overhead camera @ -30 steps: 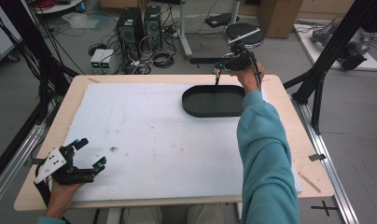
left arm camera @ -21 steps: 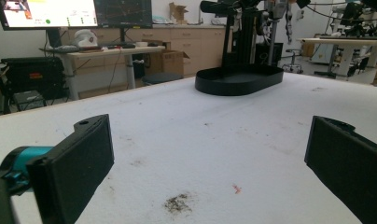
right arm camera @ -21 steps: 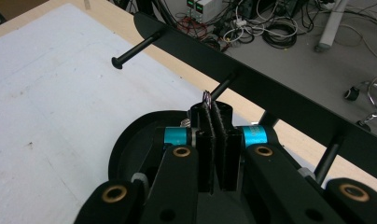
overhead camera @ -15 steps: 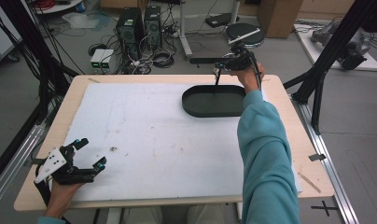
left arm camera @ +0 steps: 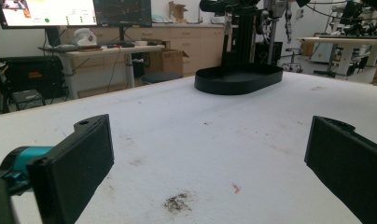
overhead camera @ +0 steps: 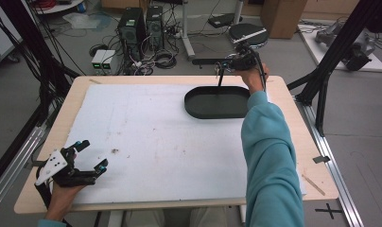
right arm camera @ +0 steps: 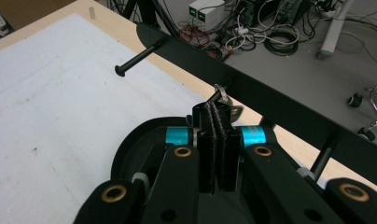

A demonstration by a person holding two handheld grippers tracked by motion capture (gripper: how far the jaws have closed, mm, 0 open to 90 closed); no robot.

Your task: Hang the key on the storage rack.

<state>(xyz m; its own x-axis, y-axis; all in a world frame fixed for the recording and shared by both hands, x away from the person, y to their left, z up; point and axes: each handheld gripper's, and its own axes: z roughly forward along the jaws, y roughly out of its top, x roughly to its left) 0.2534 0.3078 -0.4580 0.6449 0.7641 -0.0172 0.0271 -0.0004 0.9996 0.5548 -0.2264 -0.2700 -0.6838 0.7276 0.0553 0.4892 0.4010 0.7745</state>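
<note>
High view, from the left: the left gripper [overhead camera: 93,153] rests at the near left corner of the table [overhead camera: 71,101], its jaws spread wide with nothing between them, pointing across the white mat [overhead camera: 156,132]. Its own view shows bare, lightly soiled mat between the two jaws and the tray [left arm camera: 238,77] far off.

Further right, the black oval tray sits on the mat's far right part and looks empty. At the table's far edge, just behind the tray, the right gripper [overhead camera: 222,66] is held out at the end of a teal sleeve [overhead camera: 269,151].

In the right gripper view its jaws are pressed together, and they seem to pinch a small metal ring [right arm camera: 222,100] at their tips. The ring sits at a short peg of the black rack [right arm camera: 270,100], above the tray's far rim. Another peg [right arm camera: 137,58], to the left, is bare.

Nothing has shifted in the last second: both hands are where they were, and the right jaws stayed closed. I judge that the grip is settled, and the next move is either drawing the ring off its peg or letting go of it there. I cannot tell which.
</note>
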